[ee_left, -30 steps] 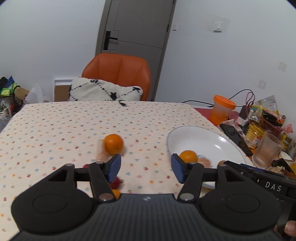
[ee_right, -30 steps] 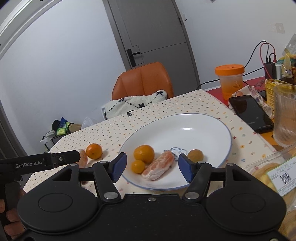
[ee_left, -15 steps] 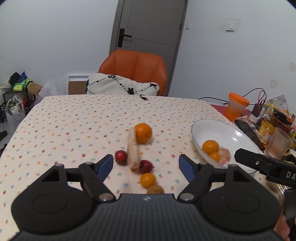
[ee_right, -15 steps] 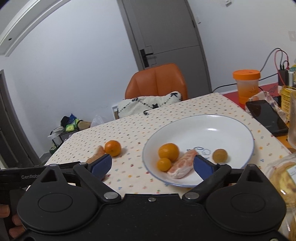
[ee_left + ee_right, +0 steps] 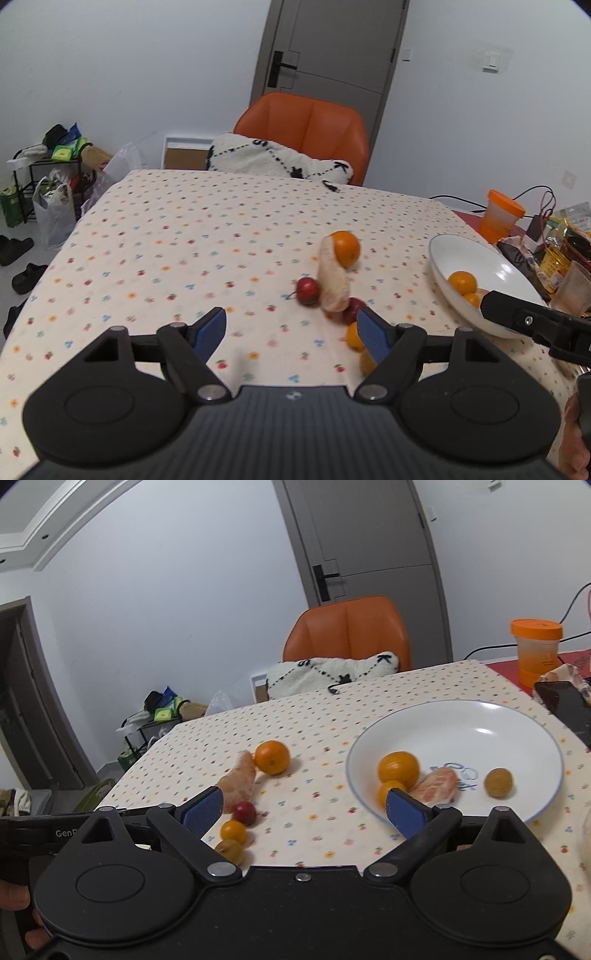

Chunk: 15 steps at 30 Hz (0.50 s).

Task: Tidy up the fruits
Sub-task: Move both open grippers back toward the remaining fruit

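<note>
On the dotted tablecloth lie an orange, a peeled citrus piece, two red fruits, a small orange fruit and a brownish one. The white plate holds an orange, a smaller one, a peeled segment and a brown fruit. My left gripper is open above the cloth, left of the loose fruit. My right gripper is open, raised between the loose fruit and the plate.
An orange chair with a white cushion stands at the far table edge. An orange-lidded cup, a phone, a glass and packets crowd the right side. Bags and a rack sit on the floor left.
Both grippers have pulled back and risen, and their jaws have widened. The left one has swung left, so more of the loose fruit shows. No fruit has been moved.
</note>
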Each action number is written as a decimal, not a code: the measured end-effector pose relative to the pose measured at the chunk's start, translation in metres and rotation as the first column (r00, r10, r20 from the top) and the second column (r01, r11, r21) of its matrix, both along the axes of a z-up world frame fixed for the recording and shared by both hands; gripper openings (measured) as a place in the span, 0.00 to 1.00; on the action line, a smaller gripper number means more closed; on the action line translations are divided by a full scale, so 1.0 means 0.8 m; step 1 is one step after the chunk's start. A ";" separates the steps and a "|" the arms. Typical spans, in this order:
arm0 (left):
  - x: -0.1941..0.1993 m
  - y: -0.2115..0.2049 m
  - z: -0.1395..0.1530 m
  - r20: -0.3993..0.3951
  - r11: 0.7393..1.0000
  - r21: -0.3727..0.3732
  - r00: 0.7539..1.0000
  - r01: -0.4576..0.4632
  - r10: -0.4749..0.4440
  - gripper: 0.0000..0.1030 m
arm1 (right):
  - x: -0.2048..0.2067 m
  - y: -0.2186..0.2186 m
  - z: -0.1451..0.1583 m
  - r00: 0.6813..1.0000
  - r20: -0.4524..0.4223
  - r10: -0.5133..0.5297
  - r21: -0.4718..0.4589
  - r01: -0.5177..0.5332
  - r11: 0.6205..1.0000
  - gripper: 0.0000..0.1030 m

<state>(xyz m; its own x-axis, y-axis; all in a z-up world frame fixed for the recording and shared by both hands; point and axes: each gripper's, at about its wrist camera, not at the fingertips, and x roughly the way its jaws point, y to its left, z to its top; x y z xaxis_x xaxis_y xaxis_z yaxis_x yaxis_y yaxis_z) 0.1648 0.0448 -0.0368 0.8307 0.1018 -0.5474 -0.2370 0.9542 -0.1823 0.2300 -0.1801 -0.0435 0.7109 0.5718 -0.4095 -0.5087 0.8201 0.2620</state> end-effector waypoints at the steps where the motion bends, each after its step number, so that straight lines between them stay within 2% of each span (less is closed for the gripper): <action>1: -0.002 0.003 -0.001 -0.001 1.000 -0.002 1.000 -0.004 0.004 0.74 | 0.000 0.003 -0.001 1.000 -0.002 0.006 -0.003 -0.006 1.000 0.93; 6: -0.009 0.013 -0.004 0.002 1.000 -0.011 1.000 -0.016 0.016 0.74 | -0.005 0.020 -0.006 0.999 -0.017 0.043 -0.022 -0.044 0.999 0.90; 8: -0.011 0.018 -0.006 0.001 1.000 -0.018 1.000 -0.020 0.020 0.74 | -0.006 0.028 -0.009 0.998 -0.027 0.063 -0.031 -0.064 0.997 0.83; 15: -0.018 0.032 -0.012 0.001 0.999 -0.041 0.999 -0.033 0.033 0.74 | -0.008 0.054 -0.016 0.992 -0.054 0.115 -0.061 -0.118 0.991 0.72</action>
